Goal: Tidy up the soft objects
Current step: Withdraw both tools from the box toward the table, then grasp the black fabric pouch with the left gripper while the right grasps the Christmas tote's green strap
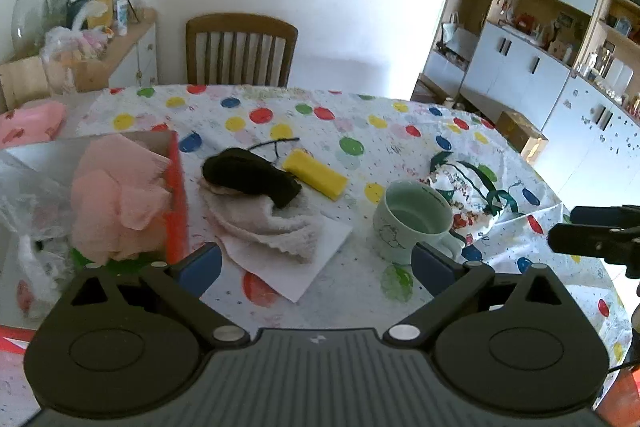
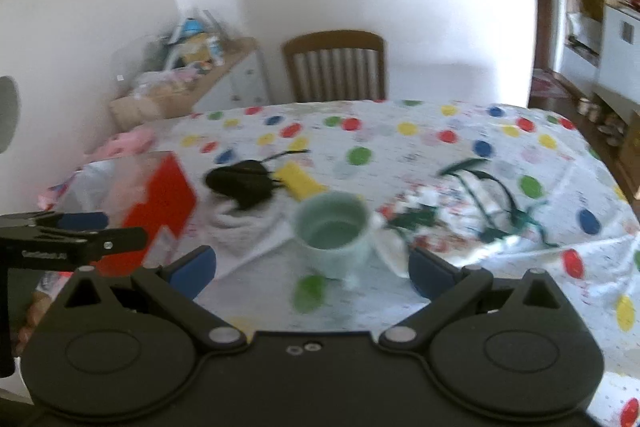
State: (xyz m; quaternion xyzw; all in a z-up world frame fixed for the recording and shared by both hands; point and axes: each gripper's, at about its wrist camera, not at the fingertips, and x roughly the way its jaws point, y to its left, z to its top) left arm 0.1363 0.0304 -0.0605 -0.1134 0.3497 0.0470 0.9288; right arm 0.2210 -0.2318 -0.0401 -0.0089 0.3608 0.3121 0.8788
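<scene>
A black fabric pouch [image 1: 252, 174] lies on a crumpled beige towel [image 1: 264, 227] mid-desk, beside a yellow sponge [image 1: 316, 174] and pale green mug [image 1: 414, 223]. Both the left hand-held gripper [image 1: 316, 263] and right hand-held gripper [image 2: 312, 267] hover wide open, holding nothing.

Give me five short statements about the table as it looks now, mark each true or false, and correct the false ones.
1. The black cloth lies on top of the white towel. True.
2. The yellow sponge sits inside the red box. False: it lies on the tablecloth, beyond the black cloth.
3. The left gripper is open and holds nothing. True.
4. The mug lies tipped on its side. False: it stands upright.
5. The pink cloth is in the red box. True.
</scene>
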